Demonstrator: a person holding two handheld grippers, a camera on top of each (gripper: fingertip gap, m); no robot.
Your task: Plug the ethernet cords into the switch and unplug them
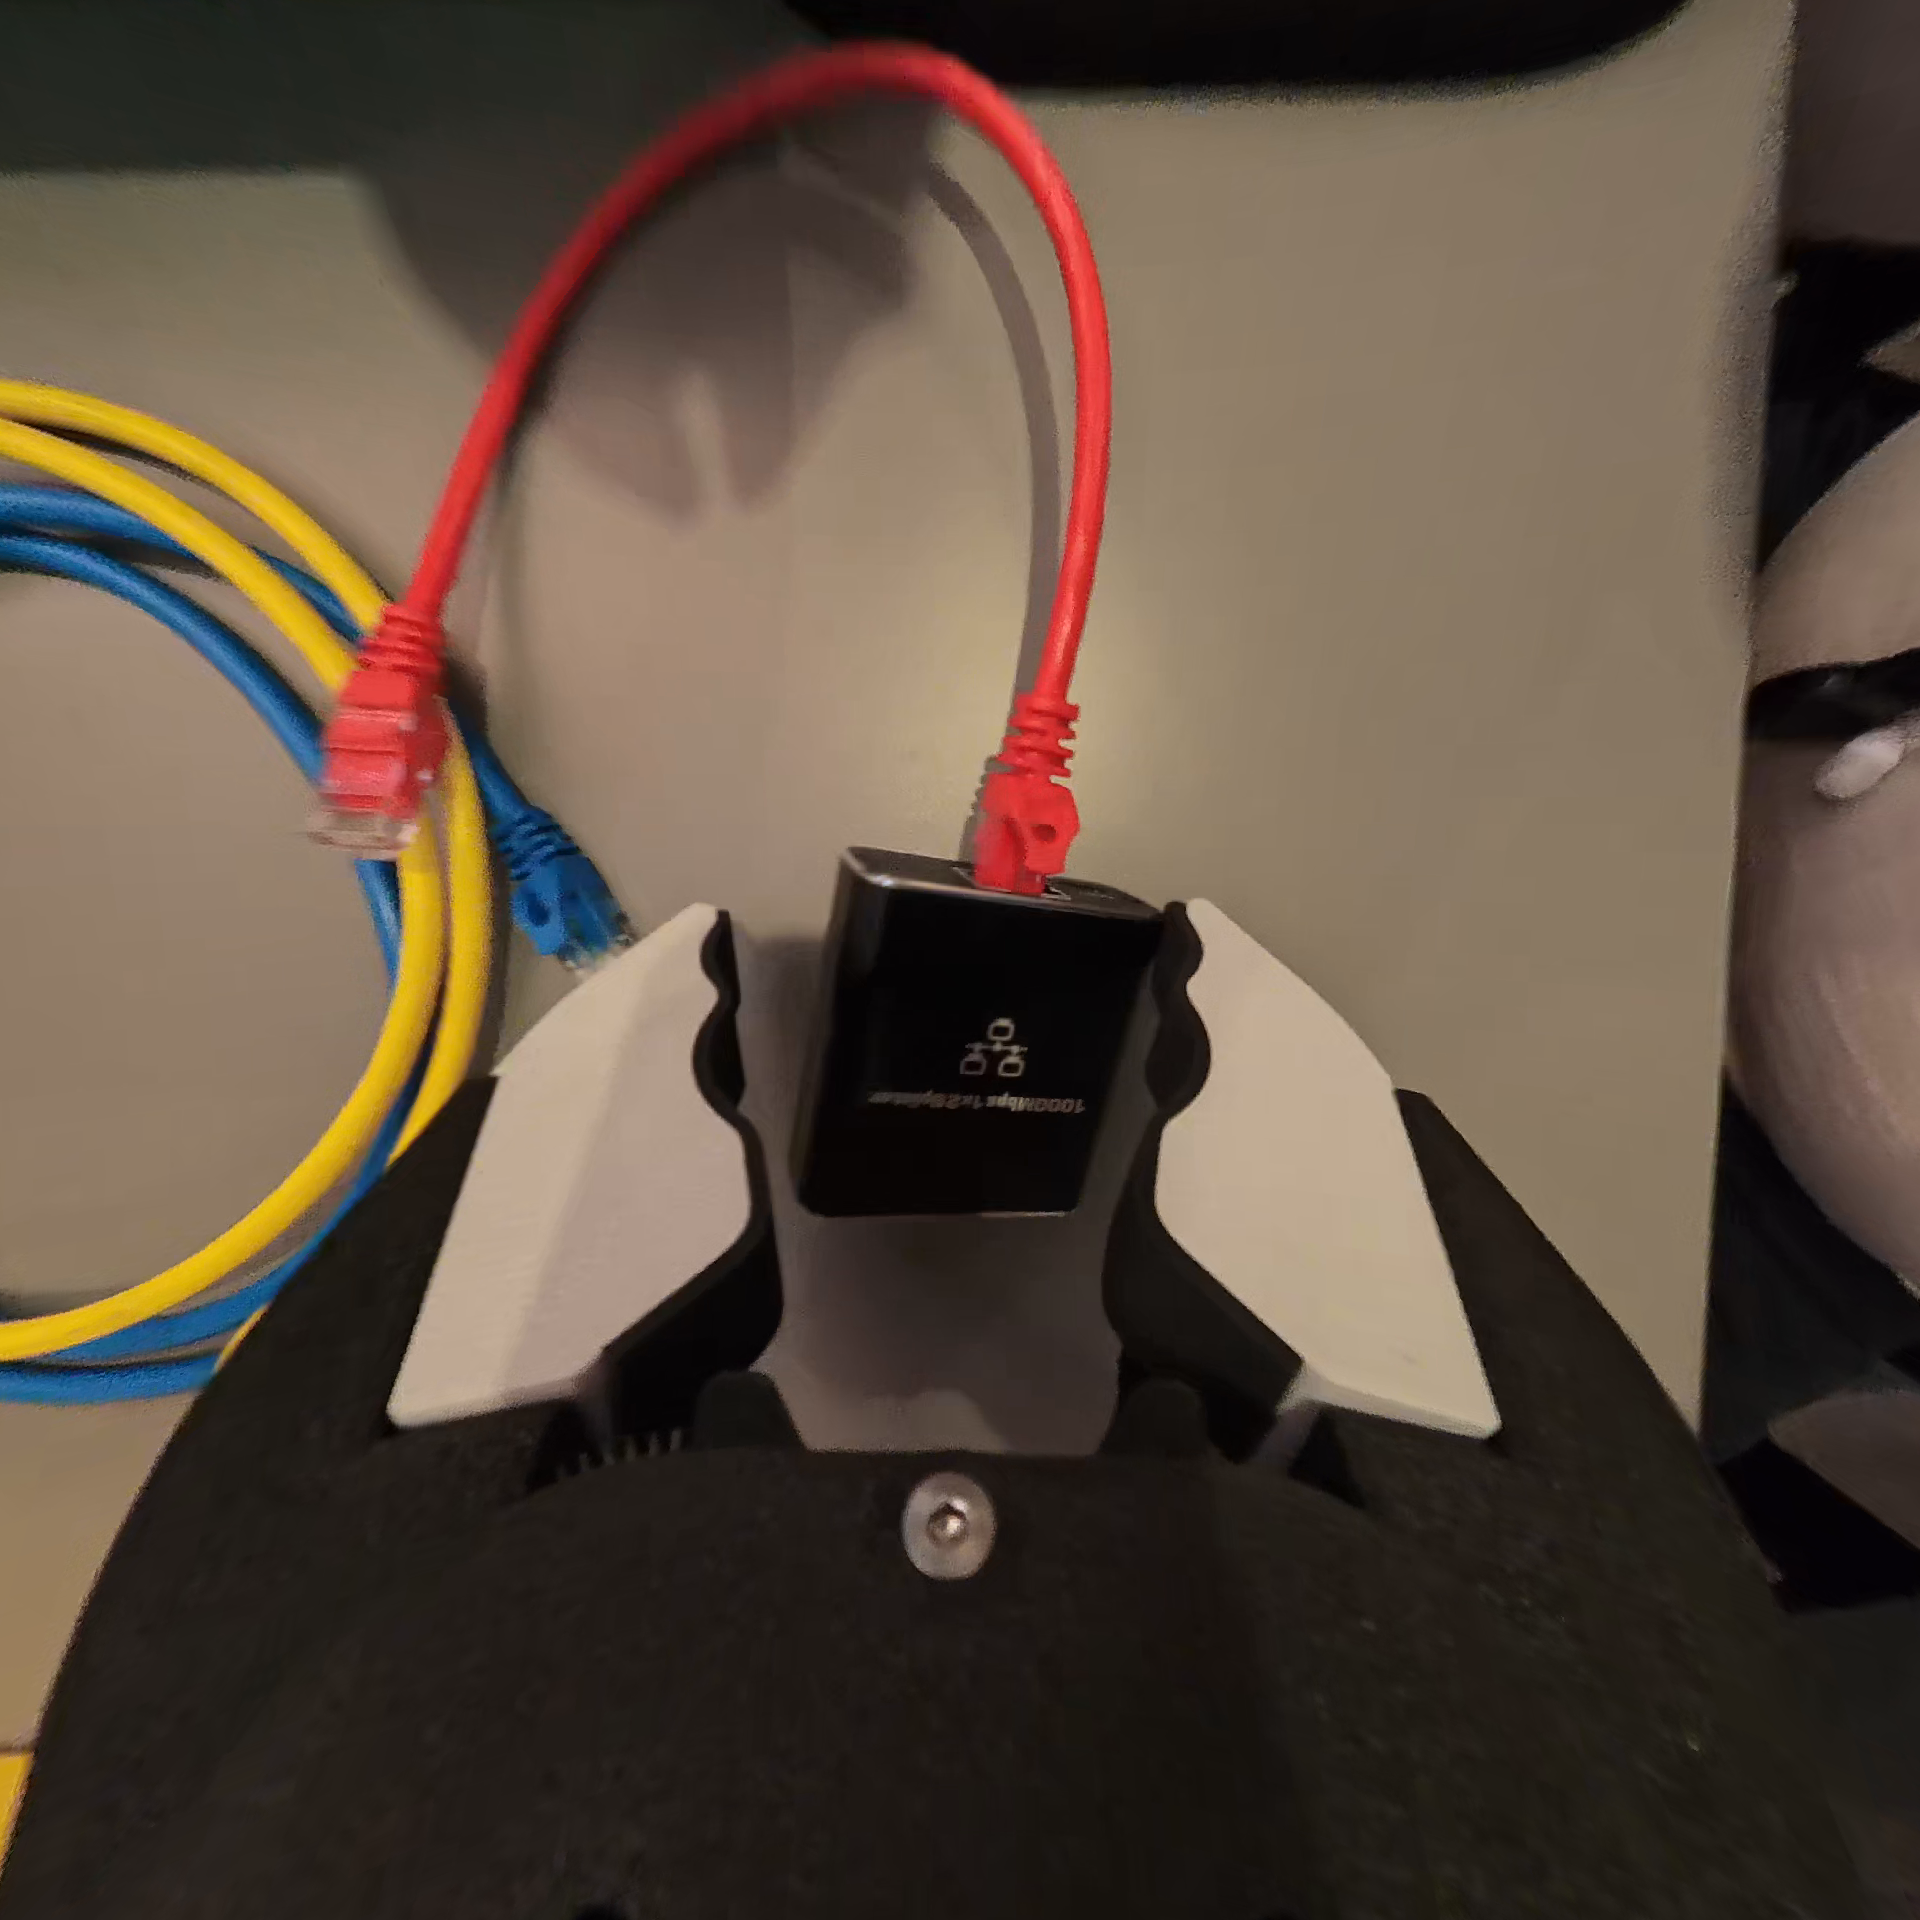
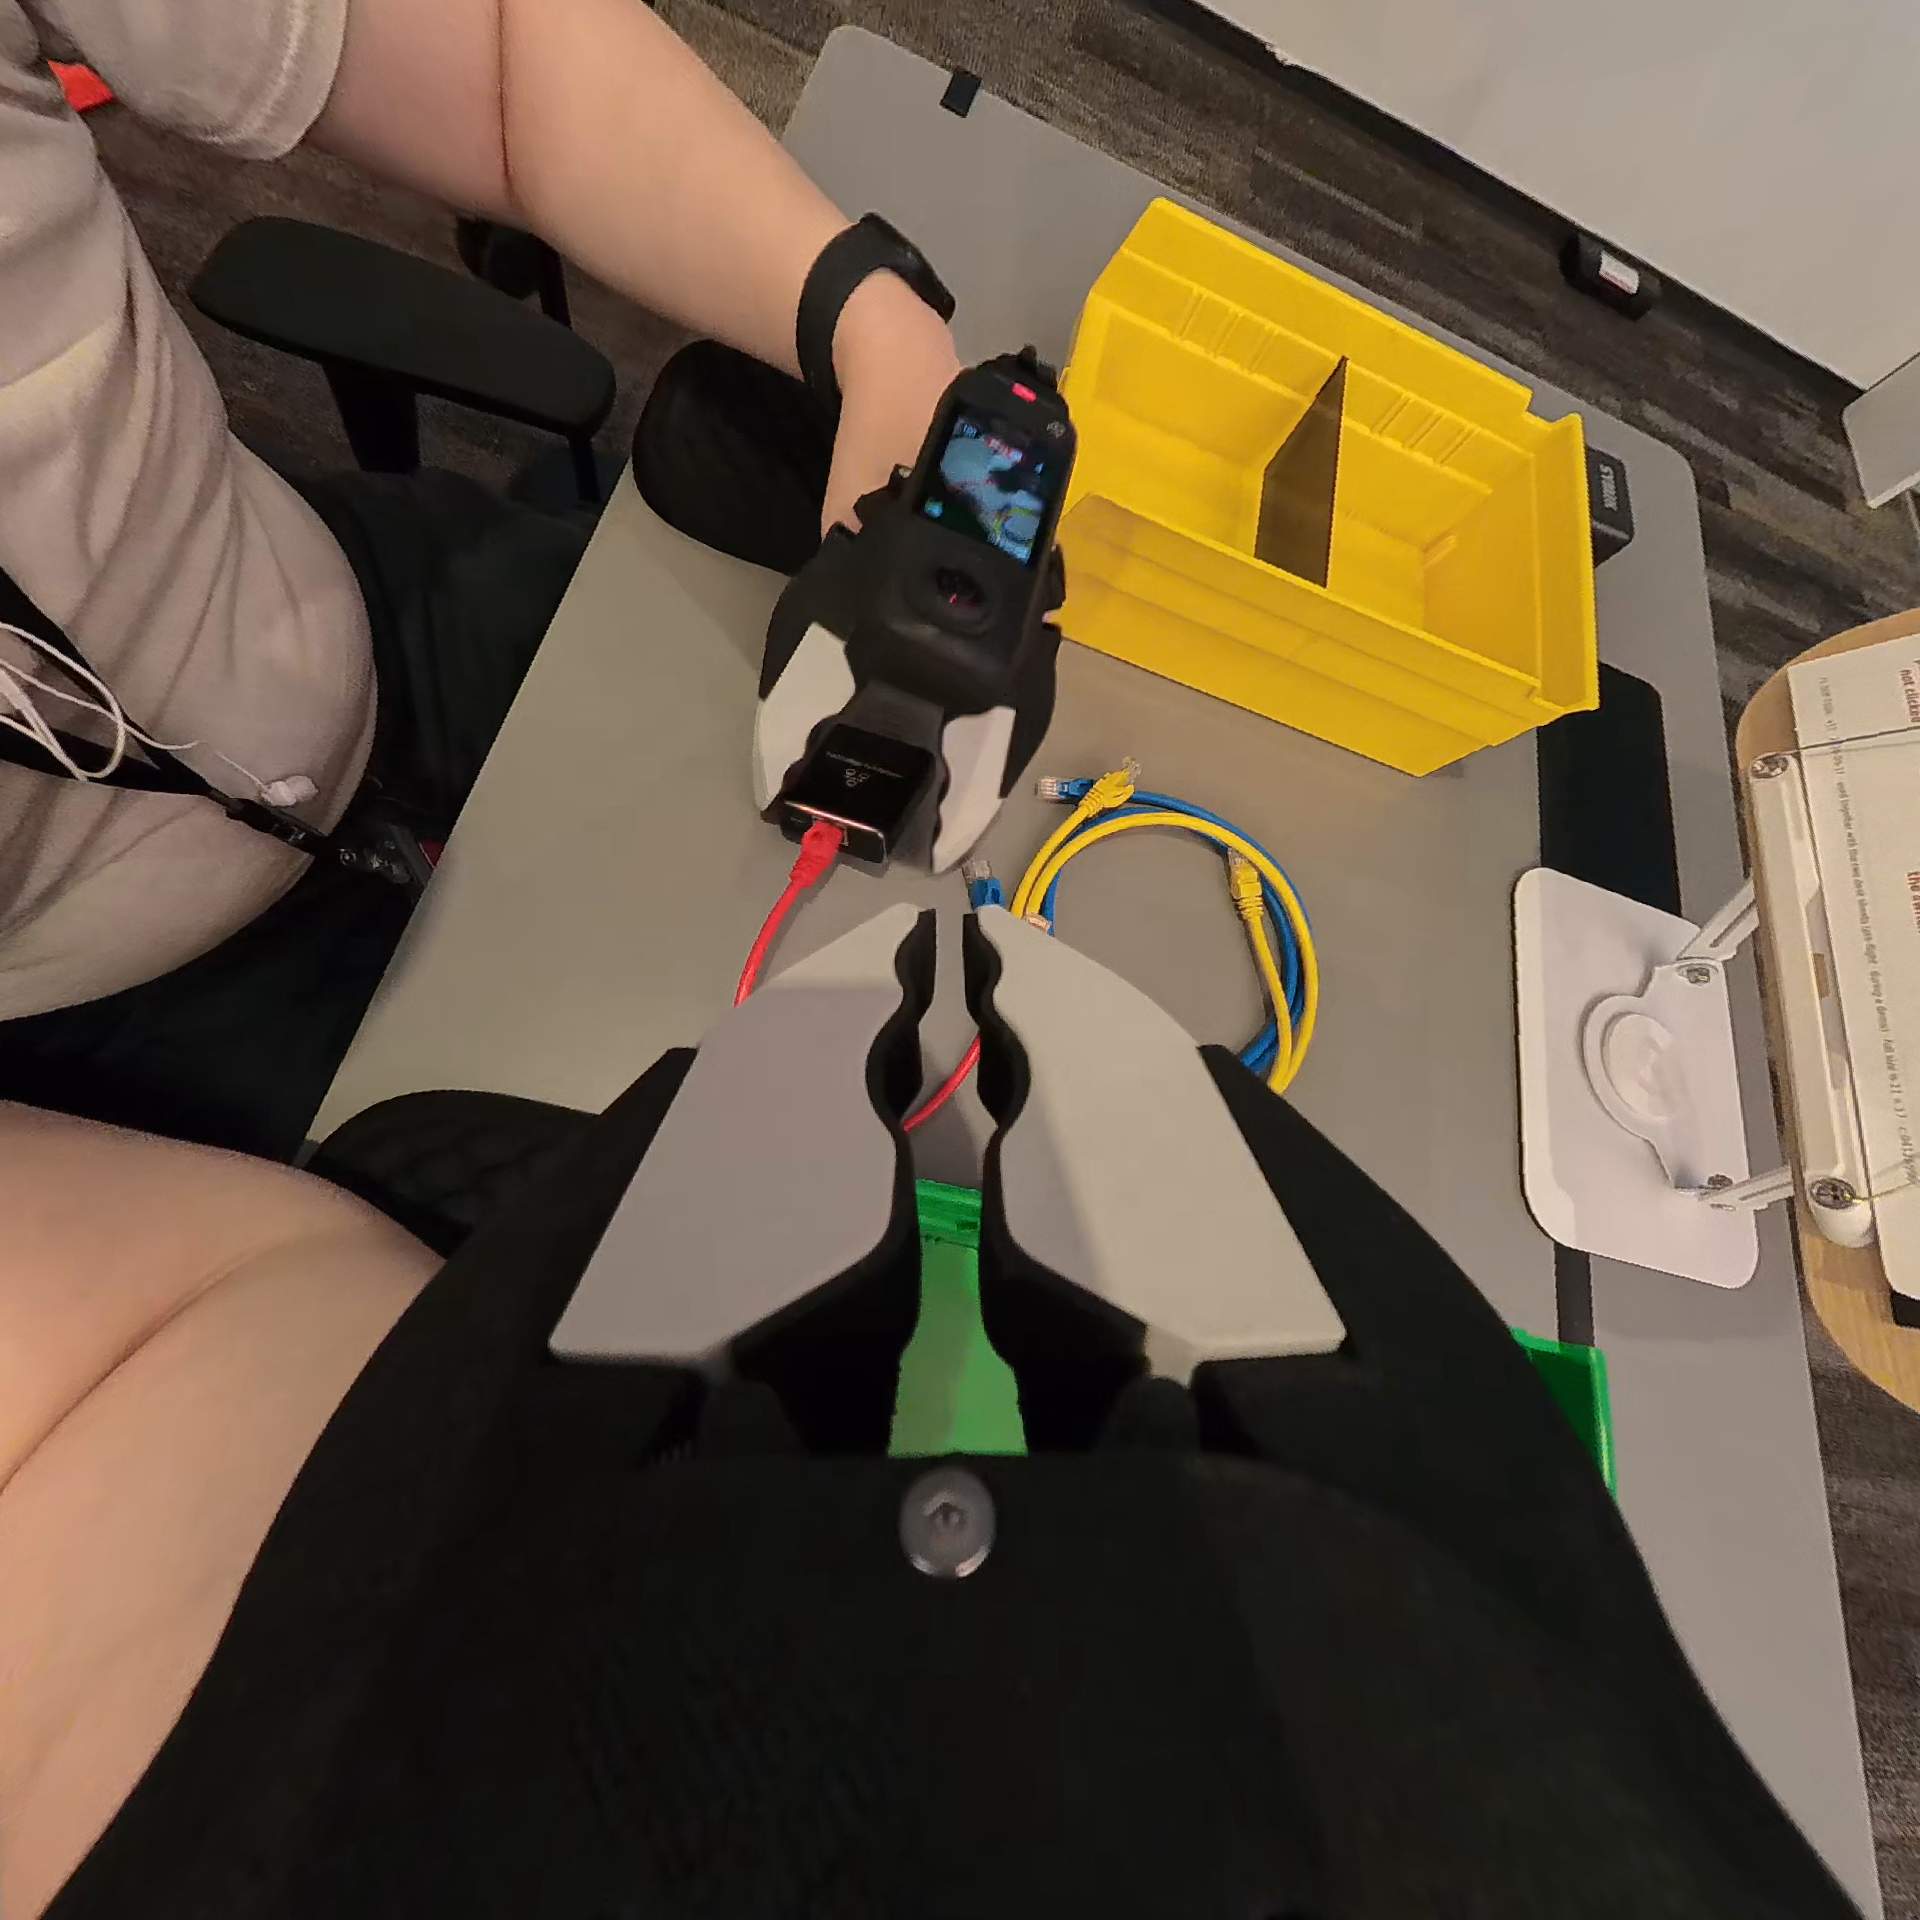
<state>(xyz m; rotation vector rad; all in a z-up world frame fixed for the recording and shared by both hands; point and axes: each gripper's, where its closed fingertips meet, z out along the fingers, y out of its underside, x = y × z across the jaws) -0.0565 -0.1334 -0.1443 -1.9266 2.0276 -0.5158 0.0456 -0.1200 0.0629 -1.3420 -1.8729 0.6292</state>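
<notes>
A person seated at a grey rectangular desk (image 2: 1351,1299) works two handheld grippers over a set of network cords. The left gripper (image 1: 951,914) clamps the small glossy black plastic switch (image 1: 971,1049) between its white, black-padded fingers (image 1: 1226,1049), near the middle of the desk. One end of the short red ethernet cord (image 1: 1081,343) sits plugged into a port on the switch's front face; the cord arches up and over, and its other plug (image 1: 379,743) hangs free to the left, blurred, above the coiled cords. The right gripper (image 2: 948,930) hovers above the desk with its fingers drawn to a narrow gap and nothing between them, the red cord visible on the desk beneath. The yellow ethernet cord (image 2: 1283,904) and the blue ethernet cord (image 2: 1195,816) lie coiled together, unplugged, just beside the switch. A yellow plastic bin with a divider (image 2: 1320,634) stands towards the desk's far edge, and part of a green plastic bin (image 2: 956,1340) shows below the right gripper.
</notes>
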